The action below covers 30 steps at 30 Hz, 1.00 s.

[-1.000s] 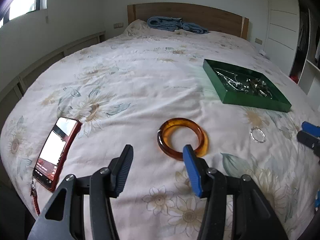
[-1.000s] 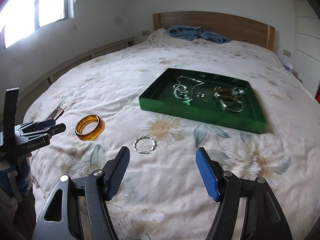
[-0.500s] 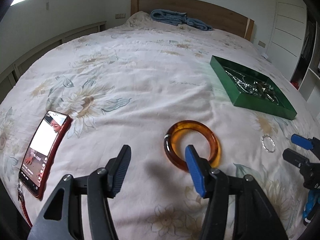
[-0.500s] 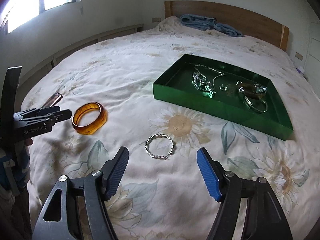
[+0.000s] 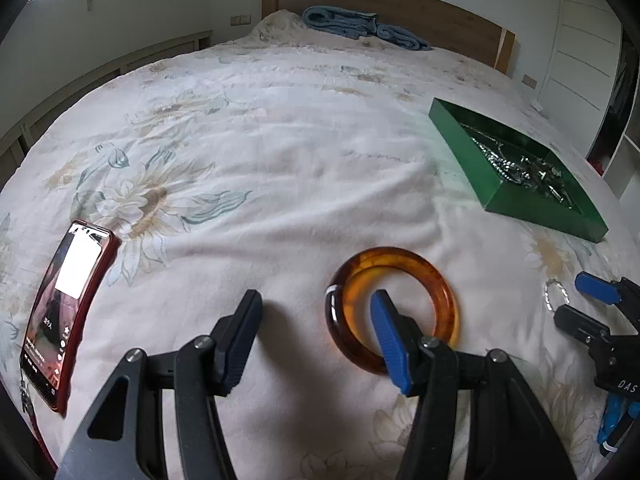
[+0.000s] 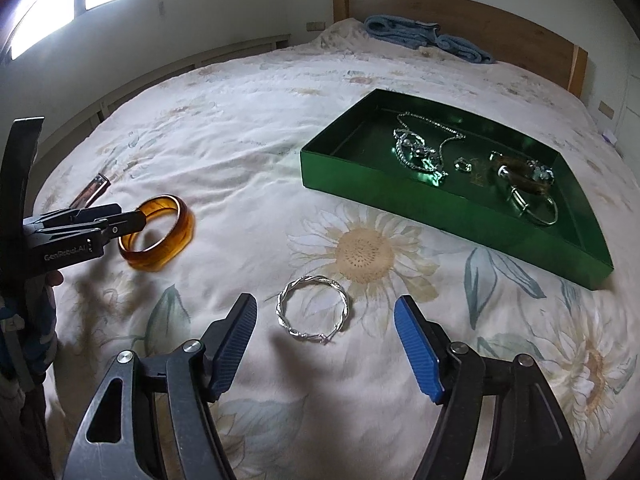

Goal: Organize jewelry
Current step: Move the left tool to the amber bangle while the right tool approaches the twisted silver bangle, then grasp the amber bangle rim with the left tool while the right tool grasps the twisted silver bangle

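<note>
Phone (image 5: 66,312) lies at the bed's (image 5: 280,152) left edge; blue towel (image 5: 360,30) by the headboard. Green tray (image 6: 452,200) of silver chains toward the right side. Left gripper (image 5: 316,320) jaws wide apart, blue finger inside amber bangle (image 5: 394,308). Right gripper (image 6: 326,344) jaws wide apart, straddling silver bracelet (image 6: 312,314), not touching.

left gripper (image 5: 316,314) | black frame, silver screws | fingers: one black, one blue (ribbed pads)

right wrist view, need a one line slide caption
Right gripper, jaws open, lowered over the silver twisted bracelet on the floral bedspread, with the green tray beyond.
</note>
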Motion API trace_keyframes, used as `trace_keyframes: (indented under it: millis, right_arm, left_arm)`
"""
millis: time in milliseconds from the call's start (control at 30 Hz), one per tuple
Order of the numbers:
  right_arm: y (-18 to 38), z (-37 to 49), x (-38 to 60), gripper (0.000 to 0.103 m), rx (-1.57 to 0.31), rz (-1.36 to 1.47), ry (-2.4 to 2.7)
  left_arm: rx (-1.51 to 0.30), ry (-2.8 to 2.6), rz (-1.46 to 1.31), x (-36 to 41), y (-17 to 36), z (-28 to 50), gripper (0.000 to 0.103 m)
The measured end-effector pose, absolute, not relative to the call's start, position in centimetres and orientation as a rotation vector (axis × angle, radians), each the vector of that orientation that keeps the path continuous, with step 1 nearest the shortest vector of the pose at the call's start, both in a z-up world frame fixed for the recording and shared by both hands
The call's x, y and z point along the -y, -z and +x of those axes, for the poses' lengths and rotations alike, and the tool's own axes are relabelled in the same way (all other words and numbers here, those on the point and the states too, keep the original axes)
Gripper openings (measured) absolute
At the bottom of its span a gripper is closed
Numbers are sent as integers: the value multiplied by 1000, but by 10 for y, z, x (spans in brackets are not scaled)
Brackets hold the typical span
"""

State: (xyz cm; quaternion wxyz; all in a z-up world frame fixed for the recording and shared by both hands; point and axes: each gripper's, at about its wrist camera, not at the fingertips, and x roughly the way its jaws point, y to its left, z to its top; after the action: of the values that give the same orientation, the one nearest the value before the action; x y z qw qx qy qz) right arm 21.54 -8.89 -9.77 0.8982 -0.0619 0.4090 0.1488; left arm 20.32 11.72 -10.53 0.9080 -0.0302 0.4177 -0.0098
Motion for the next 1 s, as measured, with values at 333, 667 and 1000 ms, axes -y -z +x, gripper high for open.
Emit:
trace_keyframes:
  millis: [333,667,1000]
  right_arm:
    - [110,227,91,71,-885,-116,-315]
    - [114,240,97,63,-909,-67,-329]
    - [116,240,105,48,-906,-31,-319]
  left_arm:
    - [-877,13,-33,-112,116,214,54]
    - [-892,18,-47,-114,122,217,55]
    - [-893,22,-36,-112,124,218,54]
